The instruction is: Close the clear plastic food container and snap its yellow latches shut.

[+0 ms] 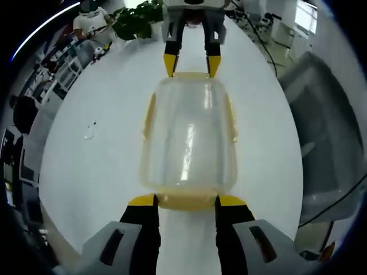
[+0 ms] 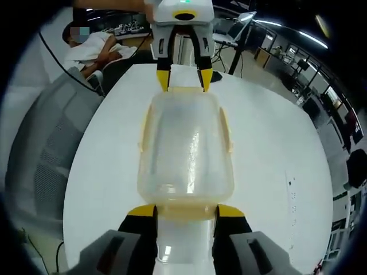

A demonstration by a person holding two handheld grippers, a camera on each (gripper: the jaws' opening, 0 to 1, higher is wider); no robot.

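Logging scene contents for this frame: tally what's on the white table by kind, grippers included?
Clear plastic food container with yellow latches: 1
Grippers, one at each short end of it: 2 (left gripper, right gripper)
White table: 1
Grey chair beside the table: 1
Total: 5

The supporting surface is a white round table (image 1: 103, 172), smooth and glossy. A clear plastic food container (image 1: 188, 140) with yellow latches (image 1: 150, 117) rests directly on it, near the middle. A small pale scrap (image 1: 89, 133) lies on the tabletop well apart from the container, on its long side.
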